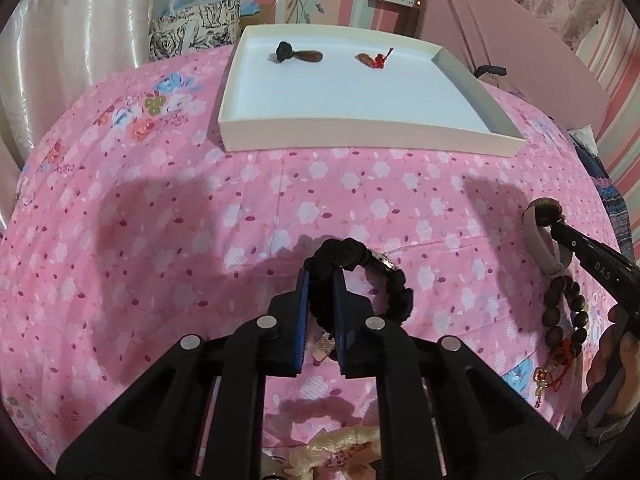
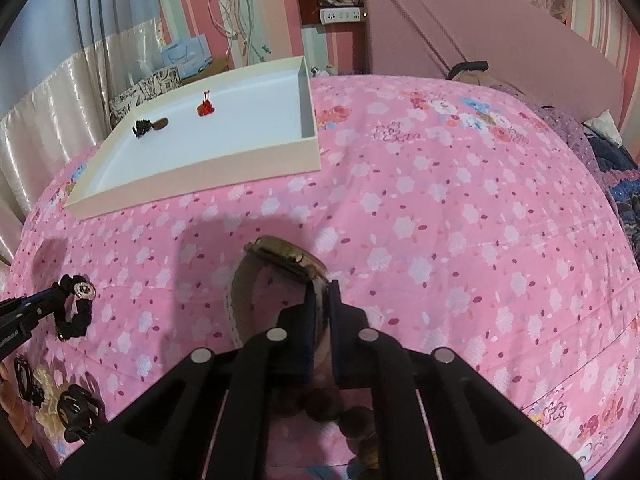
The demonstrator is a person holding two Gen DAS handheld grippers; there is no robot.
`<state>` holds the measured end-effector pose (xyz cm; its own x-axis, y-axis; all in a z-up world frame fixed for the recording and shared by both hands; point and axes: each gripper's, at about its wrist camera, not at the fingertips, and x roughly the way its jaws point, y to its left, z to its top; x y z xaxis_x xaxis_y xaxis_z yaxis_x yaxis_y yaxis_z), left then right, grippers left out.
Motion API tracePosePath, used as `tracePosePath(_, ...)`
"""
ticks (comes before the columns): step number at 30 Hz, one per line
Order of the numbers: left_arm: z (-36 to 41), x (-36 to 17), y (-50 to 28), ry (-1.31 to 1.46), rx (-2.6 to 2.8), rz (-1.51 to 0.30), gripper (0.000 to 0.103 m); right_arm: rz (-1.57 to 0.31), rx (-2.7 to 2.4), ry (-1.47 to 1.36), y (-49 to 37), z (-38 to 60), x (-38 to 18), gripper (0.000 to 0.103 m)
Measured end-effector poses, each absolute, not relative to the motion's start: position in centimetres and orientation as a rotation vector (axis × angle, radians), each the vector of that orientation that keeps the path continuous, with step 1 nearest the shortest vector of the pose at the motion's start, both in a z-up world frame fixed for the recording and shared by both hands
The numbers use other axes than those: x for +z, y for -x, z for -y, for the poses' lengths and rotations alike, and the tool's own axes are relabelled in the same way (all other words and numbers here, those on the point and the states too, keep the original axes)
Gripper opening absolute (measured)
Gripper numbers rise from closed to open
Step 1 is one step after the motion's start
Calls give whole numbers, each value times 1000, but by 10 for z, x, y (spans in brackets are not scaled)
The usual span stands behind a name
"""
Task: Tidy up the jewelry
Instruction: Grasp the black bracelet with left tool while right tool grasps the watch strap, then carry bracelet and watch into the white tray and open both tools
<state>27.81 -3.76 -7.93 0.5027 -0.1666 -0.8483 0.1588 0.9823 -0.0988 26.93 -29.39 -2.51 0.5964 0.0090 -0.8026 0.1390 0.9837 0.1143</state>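
Jewelry is split between the pink floral bedspread (image 1: 160, 240) and the white tray (image 1: 360, 136) standing on it; all places below are given relative to that tray. Inside the tray, toward its far wall, lie two small pieces well apart: a dark pendant with a black knot (image 1: 298, 54) and a brown pendant with a red knot (image 1: 372, 59). On the near side of the tray, the right gripper (image 2: 322, 284) is closed on the strap of a gold-cased watch (image 2: 288, 260), gripping just under the case; the pale strap loops down to the left. Further left of it, still short of the tray, the left gripper (image 1: 322, 276) is clamped on a black braided bracelet (image 1: 360, 276) bearing a small metal charm. A wooden bead bracelet (image 1: 564, 312) with a red tassel lies on the bedspread nearest the operator. Judgement: the pick-up step appears complete for both pieces; the next move calls for carrying each over the near wall of the tray and releasing on its bare floor, clear of the two pendants. The right wrist view alone shows black hair clips (image 2: 76, 412) on the bedspread; the left wrist view alone shows the bead bracelet whole.
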Motion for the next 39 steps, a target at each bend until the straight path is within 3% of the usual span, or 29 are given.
tracePosePath(23, 39, -3, -319, 45, -219, -981, 9, -863, -41, -241, -292, 299, 22, 6)
tracePosePath(31, 51, 30, -370, -10, -207, -916, 9, -858, -32, -196, -350, 287, 52, 6)
tracePosePath(39, 54, 20, -441, -40, -173, -893, 9, -847, -44, -240, -427, 279, 52, 6)
